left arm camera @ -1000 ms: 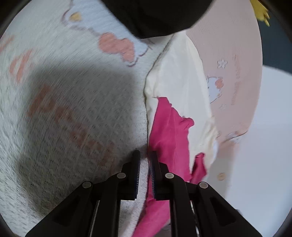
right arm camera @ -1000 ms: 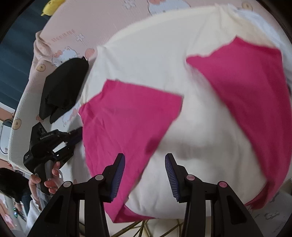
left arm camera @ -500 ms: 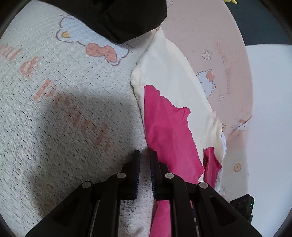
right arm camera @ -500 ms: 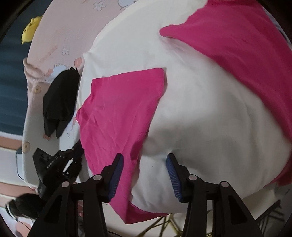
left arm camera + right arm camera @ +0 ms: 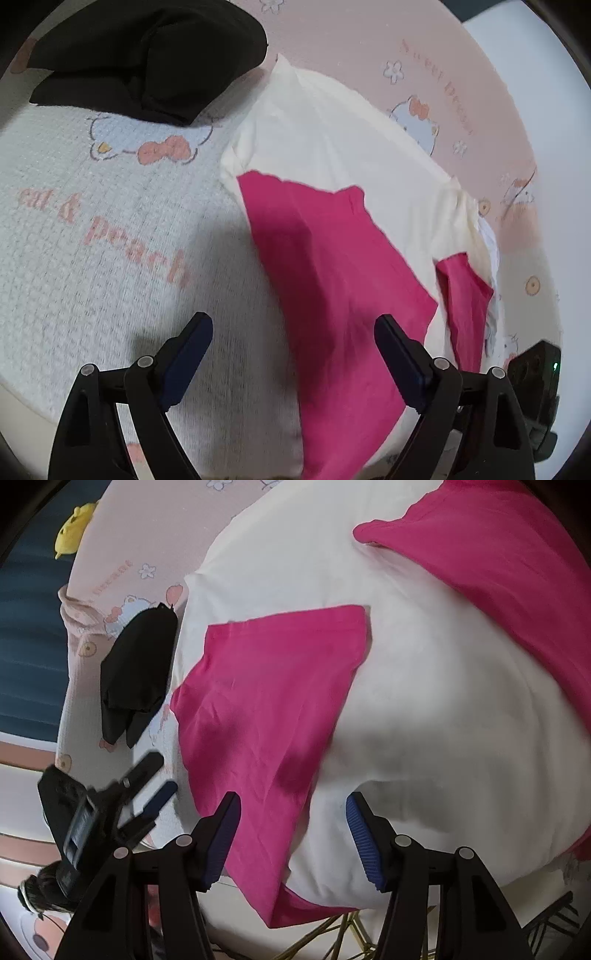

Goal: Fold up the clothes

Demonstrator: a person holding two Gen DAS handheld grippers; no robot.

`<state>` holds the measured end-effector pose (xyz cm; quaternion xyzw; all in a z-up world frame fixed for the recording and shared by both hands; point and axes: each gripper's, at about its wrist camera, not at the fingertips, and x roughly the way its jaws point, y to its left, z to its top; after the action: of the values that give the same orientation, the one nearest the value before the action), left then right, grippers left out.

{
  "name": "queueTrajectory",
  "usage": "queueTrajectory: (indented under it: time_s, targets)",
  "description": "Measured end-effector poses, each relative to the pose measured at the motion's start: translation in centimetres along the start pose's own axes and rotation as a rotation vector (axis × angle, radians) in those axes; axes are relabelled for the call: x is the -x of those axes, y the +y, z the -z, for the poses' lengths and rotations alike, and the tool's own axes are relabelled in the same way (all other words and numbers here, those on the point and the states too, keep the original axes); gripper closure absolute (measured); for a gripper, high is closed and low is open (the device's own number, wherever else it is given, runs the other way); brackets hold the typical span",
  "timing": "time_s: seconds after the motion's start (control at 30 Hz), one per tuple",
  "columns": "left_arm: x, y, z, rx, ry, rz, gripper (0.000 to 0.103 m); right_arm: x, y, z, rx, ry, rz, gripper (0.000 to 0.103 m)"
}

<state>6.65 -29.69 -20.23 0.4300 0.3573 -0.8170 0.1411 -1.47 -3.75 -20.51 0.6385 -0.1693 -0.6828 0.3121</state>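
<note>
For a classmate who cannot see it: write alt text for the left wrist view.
The open left gripper, empty, hangs over a cream shirt with pink sleeves, spread on a patterned blanket. A folded black garment lies behind.

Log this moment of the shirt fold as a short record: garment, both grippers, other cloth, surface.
garment: cream shirt with pink sleeves, lying flat, near pink sleeve folded in over the body
left gripper: jaws have just been opening, now wide open, nothing between them, above the sleeve's edge
right gripper: jaws have just been opening, open over the shirt's near edge, pads not pressing on cloth
other cloth: black garment, folded, beside the shirt
surface: pink and white cartoon-print blanket
</note>
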Motion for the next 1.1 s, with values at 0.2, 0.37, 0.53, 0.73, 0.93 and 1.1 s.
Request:
queueTrajectory:
  time_s: [0.2,0.37,0.53,0.73,0.93,1.1]
  targets:
    - [0.7,0.2,-0.9,-0.013,-0.03,-0.105,0.014,0.9,-0.3,-1.0,-0.022,-0.049,-0.007,0.044]
    - [0.7,-1.2,-3.6,-0.085,-0.068,-0.149,0.014,1.4,-0.6,-2.7,-0.037,-0.102,0.02,0.044]
    - [-1.9,-3.8,-6.2,-0.187,-0.036,-0.161,0.014,1.0,-2.3,-4.6,-0.137,-0.135,-0.026,0.044]
    - [-5.9,-6.8,-8.7,-0.361,0.048,-0.196,0.014,0.5,-3.5,-5.7,-0.203,-0.187,-0.095,0.044]
    - [-7.6,-8.2,-11.4,-0.516,0.075,-0.191,0.026,-0.5,-1.7,-6.8,-0.086,-0.247,-0.028,0.044]
    - [-10.5,-7.2,-12.8,-0.461,0.173,-0.162,0.045,-0.8,-0.4,-7.0,0.012,-0.291,0.057,0.044]
